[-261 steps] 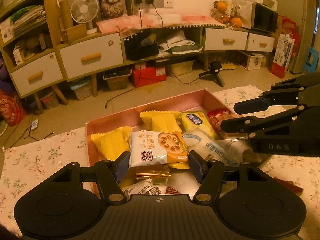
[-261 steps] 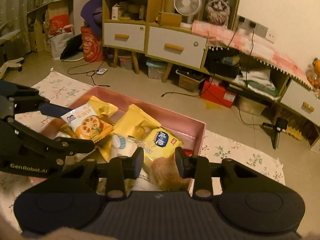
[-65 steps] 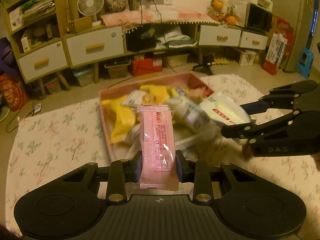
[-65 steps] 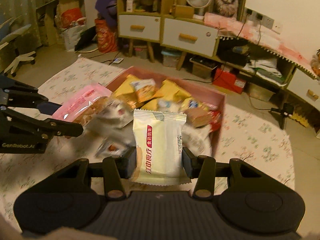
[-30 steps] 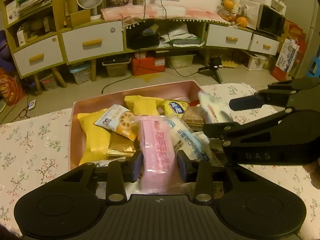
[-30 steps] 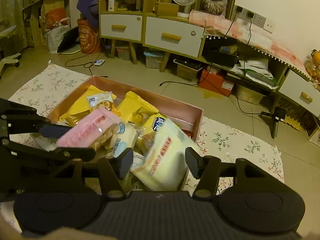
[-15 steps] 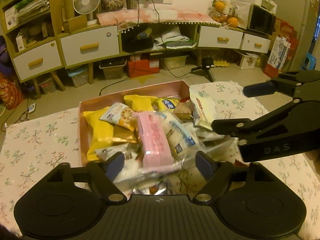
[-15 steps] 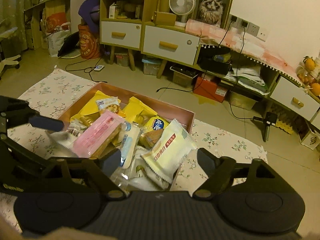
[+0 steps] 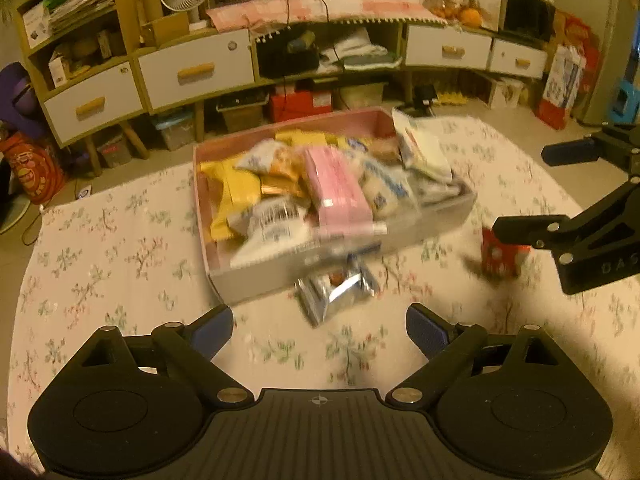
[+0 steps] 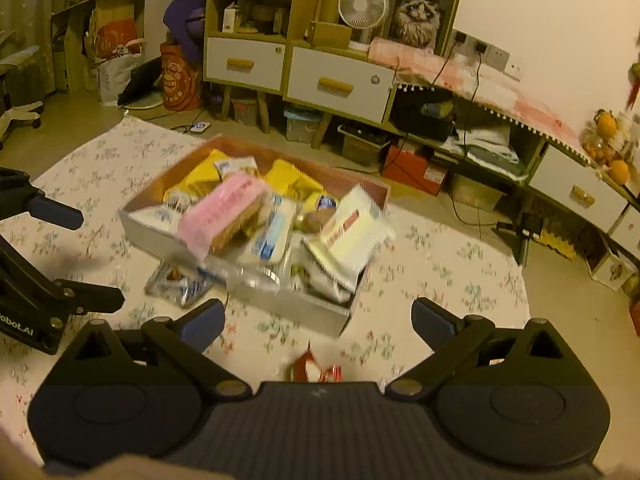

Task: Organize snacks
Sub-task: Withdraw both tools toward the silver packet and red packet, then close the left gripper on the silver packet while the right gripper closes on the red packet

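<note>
Tablecloth [image 9: 120,248] carries my pink box [image 9: 256,280] heaped with snacks, ahead of both grippers. Left gripper [image 9: 320,328] and right gripper [image 10: 318,320] are opening, nothing between them. A silver packet [image 9: 336,288] lies outside; only my right view shows the red packet [image 10: 316,370] at its base.

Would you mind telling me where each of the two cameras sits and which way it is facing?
Left wrist view: on the left gripper, angled down at the snack box; its own opening jaws are empty, the right gripper at right.
Right wrist view: on the right gripper, angled down at the box from its other side; empty jaws opening, left gripper at left.
Shared: box, pink packet, silver packet and red packet on the floral cloth.
</note>
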{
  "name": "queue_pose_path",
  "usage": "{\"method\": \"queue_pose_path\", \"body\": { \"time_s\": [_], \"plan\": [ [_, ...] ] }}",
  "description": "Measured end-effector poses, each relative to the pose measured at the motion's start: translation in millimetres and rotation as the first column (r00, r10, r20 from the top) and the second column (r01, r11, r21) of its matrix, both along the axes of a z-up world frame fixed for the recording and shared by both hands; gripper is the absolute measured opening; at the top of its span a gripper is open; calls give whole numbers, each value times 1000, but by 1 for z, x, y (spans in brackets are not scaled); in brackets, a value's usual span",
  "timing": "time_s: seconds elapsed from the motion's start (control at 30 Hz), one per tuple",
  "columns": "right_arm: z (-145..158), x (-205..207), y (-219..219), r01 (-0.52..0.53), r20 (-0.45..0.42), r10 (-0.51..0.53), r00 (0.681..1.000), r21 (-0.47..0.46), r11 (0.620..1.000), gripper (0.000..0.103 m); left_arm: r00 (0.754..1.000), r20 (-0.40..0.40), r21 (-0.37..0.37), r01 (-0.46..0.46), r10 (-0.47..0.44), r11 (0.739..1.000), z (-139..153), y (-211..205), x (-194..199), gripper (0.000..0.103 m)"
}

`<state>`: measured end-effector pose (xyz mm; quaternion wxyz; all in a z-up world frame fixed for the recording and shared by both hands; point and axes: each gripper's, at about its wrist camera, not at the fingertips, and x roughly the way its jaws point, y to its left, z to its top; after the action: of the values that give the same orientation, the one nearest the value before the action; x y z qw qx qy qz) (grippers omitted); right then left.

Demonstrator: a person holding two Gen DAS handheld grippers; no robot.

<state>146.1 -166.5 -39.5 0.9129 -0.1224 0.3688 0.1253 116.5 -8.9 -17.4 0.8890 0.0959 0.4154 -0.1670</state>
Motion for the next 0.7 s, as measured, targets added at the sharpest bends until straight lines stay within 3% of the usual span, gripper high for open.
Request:
{"method": "queue_pose_path", "body": {
  "time_s": [0.47,0.7],
  "plan": [
    [-48,-24,-1,-27,-62,24,998,-52,998,100,1000,-16,11,23,-23,1000,-60,-6,-4,95],
    [-71,-14,-12,-20,-123,16,992,-30,999,100,998,-1,-72,-60,60,996,-68,-19,10,96]
  ]
}}
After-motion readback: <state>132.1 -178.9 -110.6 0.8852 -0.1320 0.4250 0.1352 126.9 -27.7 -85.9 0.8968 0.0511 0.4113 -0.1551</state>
